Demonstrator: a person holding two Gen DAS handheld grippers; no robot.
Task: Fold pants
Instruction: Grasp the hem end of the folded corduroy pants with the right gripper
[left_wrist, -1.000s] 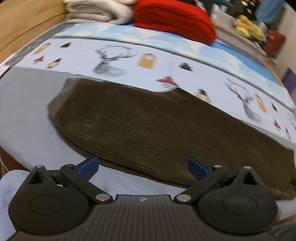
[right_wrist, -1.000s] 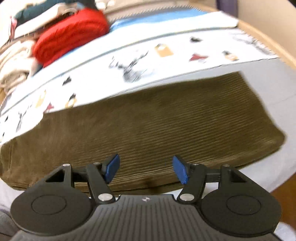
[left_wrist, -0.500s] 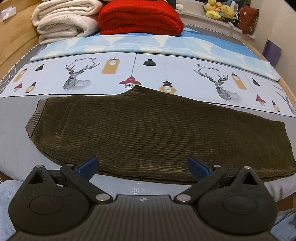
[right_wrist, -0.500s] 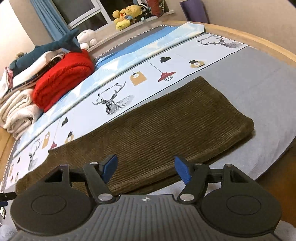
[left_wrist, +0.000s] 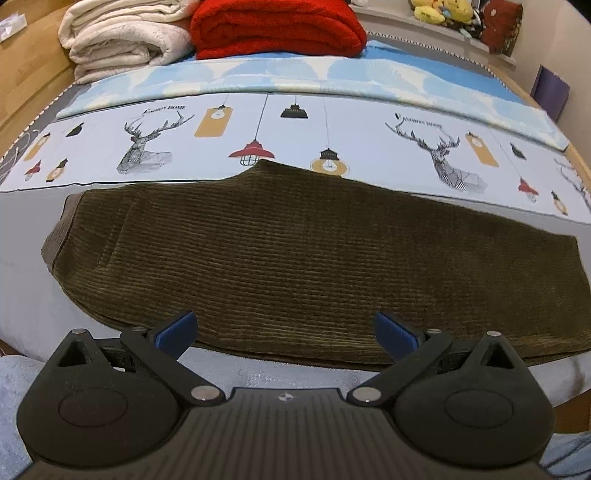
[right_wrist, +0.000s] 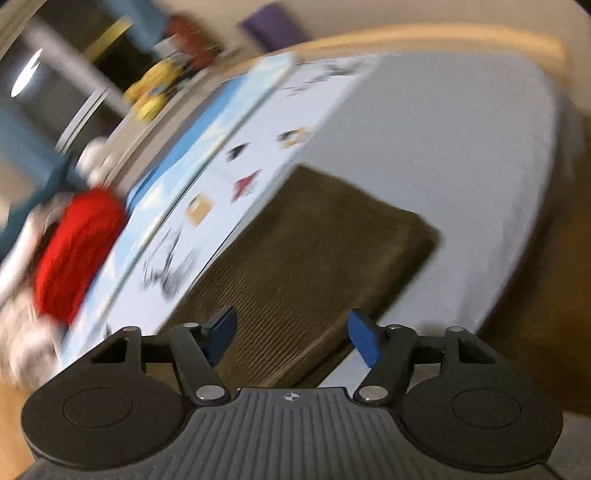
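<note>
Olive-brown corduroy pants (left_wrist: 295, 258) lie flat across the grey bedcover, folded lengthwise, waist end at the left. My left gripper (left_wrist: 286, 330) hovers over their near edge, open, with nothing between its blue pads. In the blurred, tilted right wrist view the pants (right_wrist: 306, 251) run away to a square end near the middle. My right gripper (right_wrist: 293, 338) is above their near part. Its jaws are closing, with a wide gap and no cloth between the pads.
A printed sheet with deer and lamps (left_wrist: 369, 140) lies just behind the pants. A cream blanket (left_wrist: 122, 37) and a red blanket (left_wrist: 277, 27) are stacked at the far side. Bare grey bedcover (right_wrist: 443, 166) extends to the right, ending at a wooden bed edge (right_wrist: 443, 37).
The right wrist view has rolled strongly and swung toward the pants' right end, now blurred. The left wrist view shifted sideways, then steadied. The pants lie as before.
</note>
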